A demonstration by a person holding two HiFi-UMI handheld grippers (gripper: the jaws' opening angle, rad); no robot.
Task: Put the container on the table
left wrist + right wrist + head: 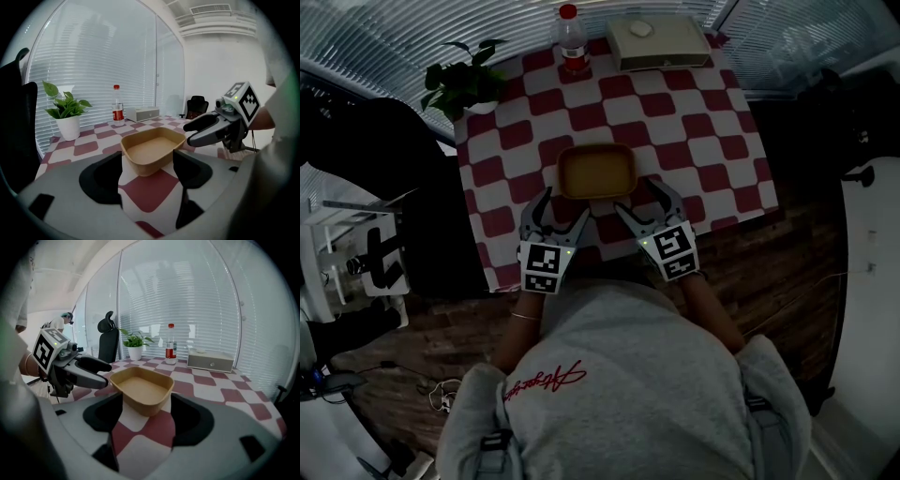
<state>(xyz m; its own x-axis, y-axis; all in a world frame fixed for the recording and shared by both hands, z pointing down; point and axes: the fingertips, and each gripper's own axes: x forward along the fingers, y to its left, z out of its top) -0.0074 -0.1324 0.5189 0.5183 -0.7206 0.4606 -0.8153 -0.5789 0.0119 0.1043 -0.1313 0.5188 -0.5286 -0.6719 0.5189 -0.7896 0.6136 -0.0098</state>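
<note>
The container point(597, 172), a shallow tan tray with rounded corners, stands upright and empty on the bench point(703, 122), which carries a red-and-white checked cloth. It sits midway between the left and right edges, close to the near edge.

Left gripper point(565, 206): positioned over the near edge, just beside the container's near left corner. Its fingers point(107, 177) are spread apart and clamp nothing. In the left gripper view the container lies just beyond the fingertips, in line with the gap, and only checked cloth shows between them.

Right gripper point(638, 199): positioned over the near edge, just beside the container's near right corner. Its fingers point(190, 420) are likewise spread apart and clamp nothing. In the right gripper view the container lies just beyond them, in line with the gap.

The two grippers angle inward toward the container from either side. Whether any fingertip touches the container wall cannot be told.

Other items on the bench:
- A bottle point(572, 39) with a red cap and red label, upright at the far edge, left of centre.
- A pale box point(659, 47) at the far right corner, with a small white object point(641, 29) on top.
- A potted plant point(464, 82) at the far left corner.

All three stand well apart from the container.
</note>
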